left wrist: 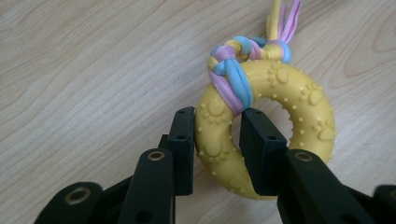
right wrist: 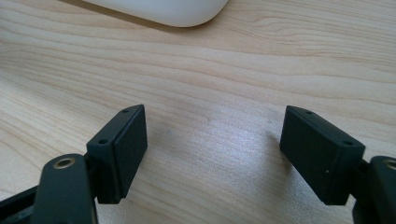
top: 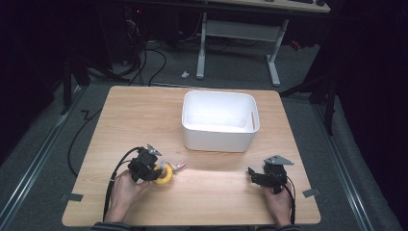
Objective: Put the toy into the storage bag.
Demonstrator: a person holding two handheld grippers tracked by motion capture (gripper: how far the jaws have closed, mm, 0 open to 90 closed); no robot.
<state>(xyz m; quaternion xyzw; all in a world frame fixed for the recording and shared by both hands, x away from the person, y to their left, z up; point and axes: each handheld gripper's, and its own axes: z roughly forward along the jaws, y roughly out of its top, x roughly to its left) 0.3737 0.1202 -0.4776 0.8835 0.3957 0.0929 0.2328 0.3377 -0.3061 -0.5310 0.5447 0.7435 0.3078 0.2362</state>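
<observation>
A person's left tongs [left wrist: 217, 135] clamp one side of a yellow ring toy [left wrist: 275, 116] on the near left of a wooden bench [top: 144, 115], one jaw outside the ring and the other through its hole, both pressed against the knobbly rubber. The grip sits just below the braided rope [left wrist: 240, 60] of blue, pink and yellow knotted around the ring's far edge, a spot that seems chosen to leave the knot and its loose tails free. In the high view the ring [top: 165, 174] lies on or just above the wood, beside the left hand [top: 126, 188], its tails pointing right towards the middle of the bench.

The right tongs [right wrist: 212, 149] wait with jaws wide apart and nothing between them, hovering low over bare wood on the near right, held by the right hand [top: 278, 199]. That posture reads as standby, ready to help or to stay out of the way.

A white bin [top: 220, 120], open-topped and seemingly empty, stands at the far centre of the bench, the likeliest destination for the toy. Its near wall is the only obstacle on the route: the ring would have to be lifted over the rim, and the dangling tails could catch on it. The stretch of bench between toy and bin is bare. Beyond the bench, cables [top: 144, 57] and the legs of a white desk frame [top: 240, 48] sit on grey floor, well clear of the work.
</observation>
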